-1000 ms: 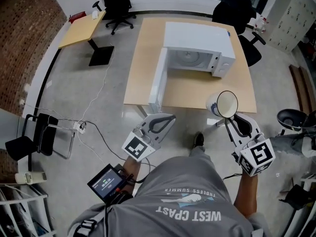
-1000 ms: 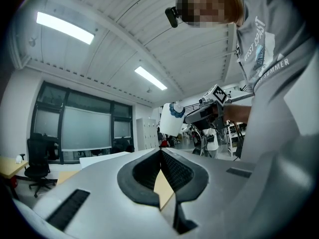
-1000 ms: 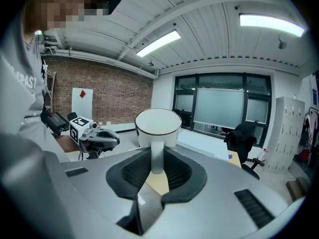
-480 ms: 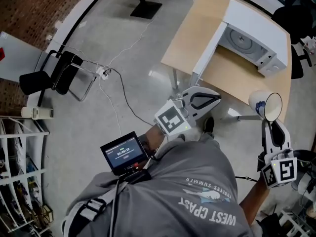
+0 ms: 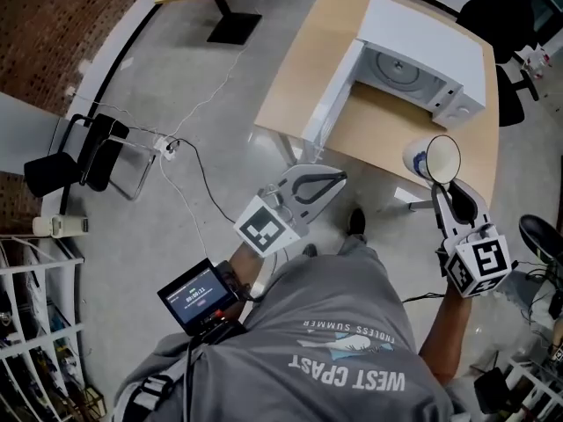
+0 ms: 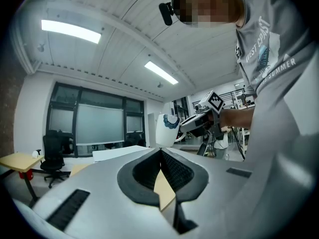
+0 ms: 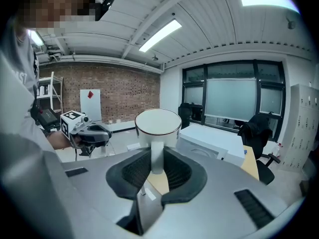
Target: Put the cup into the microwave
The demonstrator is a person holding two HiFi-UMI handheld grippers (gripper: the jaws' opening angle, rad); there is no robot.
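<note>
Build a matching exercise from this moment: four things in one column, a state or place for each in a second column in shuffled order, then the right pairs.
Things
1. cup
2. microwave door
3. left gripper
4. small screen

States or places
A. swung open, over the table's edge
B. jaws together, nothing between them
C. held by its handle in the right gripper
D. lit, by the person's left wrist

Pairs: 1-C, 2-A, 3-B, 4-D
</note>
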